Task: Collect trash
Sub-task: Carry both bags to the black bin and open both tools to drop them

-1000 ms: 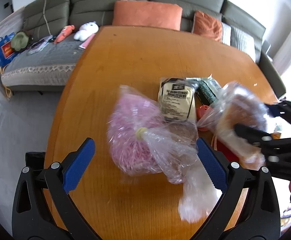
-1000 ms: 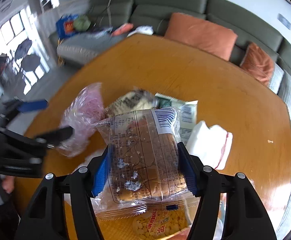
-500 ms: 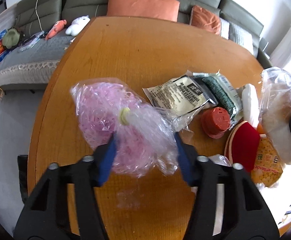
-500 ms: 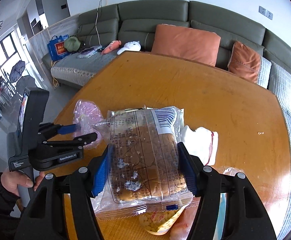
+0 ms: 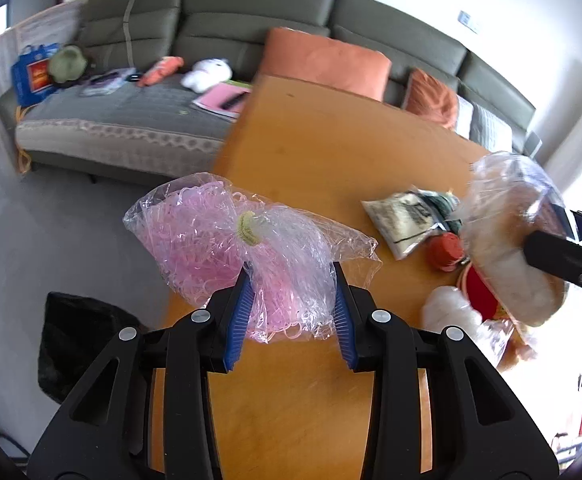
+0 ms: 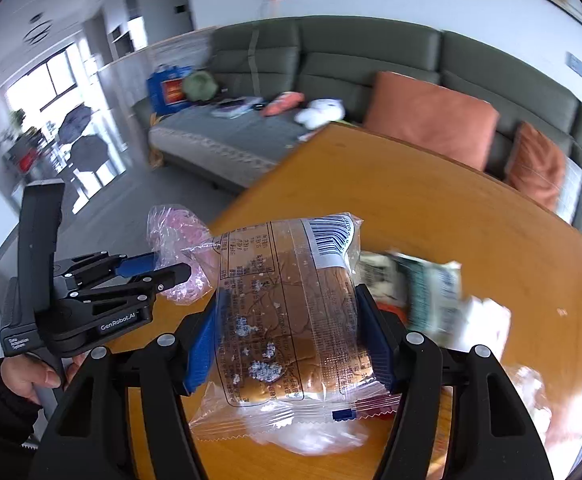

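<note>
Orange table (image 5: pixel 331 152) (sofa (image 5: pixel 219 20) behind); left claw (image 5: pixel 291 312) pinches pink bag (image 5: pixel 219 240), right claw (image 6: pixel 287 340) bread packet (image 6: pixel 287 300).

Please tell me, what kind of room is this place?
Most likely a home living room: a long grey-green sofa with orange cushions, soft toys lying on its seat, and a wooden table in front of it.

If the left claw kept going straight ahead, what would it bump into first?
Probably nothing soon. The left claw, shut on the pink bag, points past the table edge toward the sofa; depth is unclear.
</note>
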### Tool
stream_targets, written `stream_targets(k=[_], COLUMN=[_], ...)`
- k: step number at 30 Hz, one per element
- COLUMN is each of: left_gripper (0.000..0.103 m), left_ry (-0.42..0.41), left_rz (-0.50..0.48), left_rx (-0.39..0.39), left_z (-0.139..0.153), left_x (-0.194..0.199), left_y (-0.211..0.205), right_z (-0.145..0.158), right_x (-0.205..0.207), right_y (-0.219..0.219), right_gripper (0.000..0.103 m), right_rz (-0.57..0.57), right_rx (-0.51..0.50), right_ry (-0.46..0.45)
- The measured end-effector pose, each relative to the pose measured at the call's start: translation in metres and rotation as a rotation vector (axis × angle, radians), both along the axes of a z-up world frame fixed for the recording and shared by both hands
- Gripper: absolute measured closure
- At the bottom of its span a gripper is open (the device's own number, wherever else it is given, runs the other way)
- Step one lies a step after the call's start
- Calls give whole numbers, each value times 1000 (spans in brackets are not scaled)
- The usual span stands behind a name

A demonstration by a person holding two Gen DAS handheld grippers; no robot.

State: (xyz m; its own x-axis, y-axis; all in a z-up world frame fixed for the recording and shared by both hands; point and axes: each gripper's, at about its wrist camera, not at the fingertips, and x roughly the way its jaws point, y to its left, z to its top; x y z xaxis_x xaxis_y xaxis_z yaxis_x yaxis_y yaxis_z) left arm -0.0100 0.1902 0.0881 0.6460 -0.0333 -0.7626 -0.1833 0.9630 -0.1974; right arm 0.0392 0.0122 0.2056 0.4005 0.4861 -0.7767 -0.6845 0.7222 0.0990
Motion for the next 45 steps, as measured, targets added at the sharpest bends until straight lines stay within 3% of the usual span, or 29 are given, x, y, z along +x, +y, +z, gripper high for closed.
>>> stream_targets(k=[9, 18, 24, 31, 32, 34, 35, 38, 45], left_gripper=[66, 66, 66, 66, 62, 39, 7, 6, 6], left_ry=[-2, 65, 108, 156, 162, 172, 175, 200, 203], left_rz=[236, 499, 597, 660, 669, 702, 741, 777, 806], left_rx=[-5, 9, 8, -9, -18, -29, -6, 40, 34], left_z=[1, -15, -30, -52, -54, -59, -60, -61, -60], left_x=[-76, -168, -208, -224, -224, -227, -228, -230, -239], left_y=[91, 193, 245, 294, 301, 314, 324, 340, 348], right_z=[-2, -14, -23, -40, -42, -46, -48, -47, -39], right_x=[-42, -96, -130, -157, -156, -154, -153, -149, -147], right_y=[116, 245, 322, 385, 393, 411, 421, 445, 456], right_gripper=[39, 39, 39, 39, 38, 32, 26, 25, 25], right_rz=[241, 460, 554, 629, 637, 640, 629, 588, 581], right_rx=[6, 26, 19, 3, 20, 54, 57, 55, 70], right_ry=[10, 64, 80, 115, 141, 207, 219, 195, 156])
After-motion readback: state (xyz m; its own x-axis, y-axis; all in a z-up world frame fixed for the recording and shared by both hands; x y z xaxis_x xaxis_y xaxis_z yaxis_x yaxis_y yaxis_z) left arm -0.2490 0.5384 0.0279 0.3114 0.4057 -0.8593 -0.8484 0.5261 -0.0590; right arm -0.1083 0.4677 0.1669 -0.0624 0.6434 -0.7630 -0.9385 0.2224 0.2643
